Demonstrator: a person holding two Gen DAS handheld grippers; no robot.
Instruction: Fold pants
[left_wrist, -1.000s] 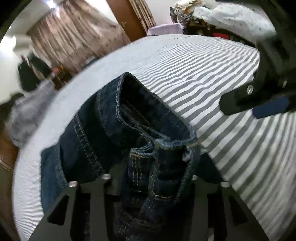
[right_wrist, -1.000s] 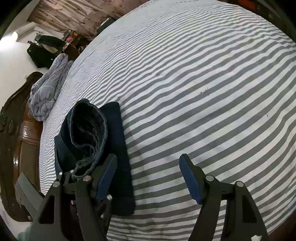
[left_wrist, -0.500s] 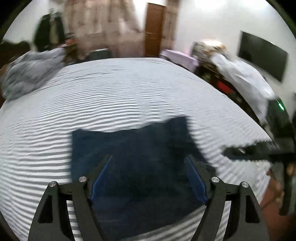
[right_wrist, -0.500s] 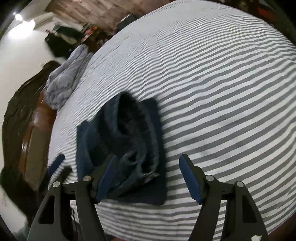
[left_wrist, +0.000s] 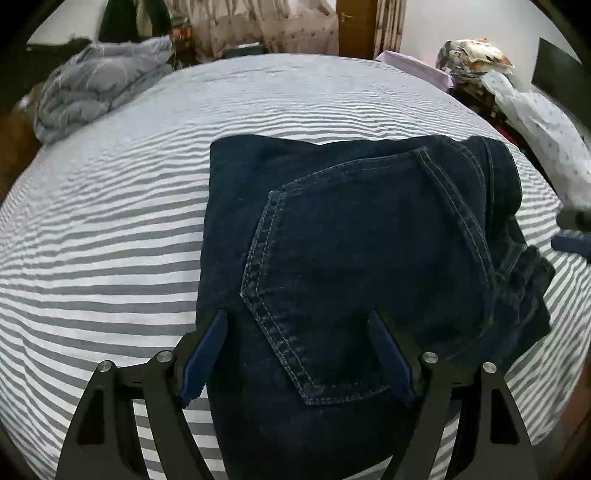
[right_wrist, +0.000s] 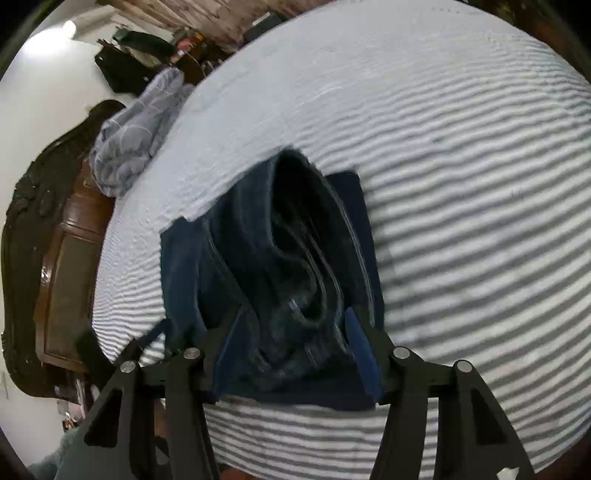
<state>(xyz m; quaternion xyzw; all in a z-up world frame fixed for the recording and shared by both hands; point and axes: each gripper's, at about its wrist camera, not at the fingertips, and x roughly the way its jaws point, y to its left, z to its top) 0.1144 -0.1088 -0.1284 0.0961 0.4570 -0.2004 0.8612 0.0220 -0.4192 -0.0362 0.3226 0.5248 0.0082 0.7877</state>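
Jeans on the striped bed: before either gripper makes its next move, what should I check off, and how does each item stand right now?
1. Jeans folded into a compact stack: ok.
2. Stack fully on the striped bed: ok.
3. Left gripper open, pads off the denim: ok.
4. Right gripper closing around the bunched waistband edge; pressing yet: cannot tell.
5. Waistband side lying flat: not ok, layers gape.
6. Grey blanket apart from the jeans: ok.

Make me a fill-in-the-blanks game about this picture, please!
1. The folded jeans lie on a bed whose sheet has grey and white ____.
2. The part of the jeans facing up, edged with stitching, is a back ____.
3. In the far left corner of the bed lies a crumpled ____ blanket.

Missing words: stripes; pocket; grey
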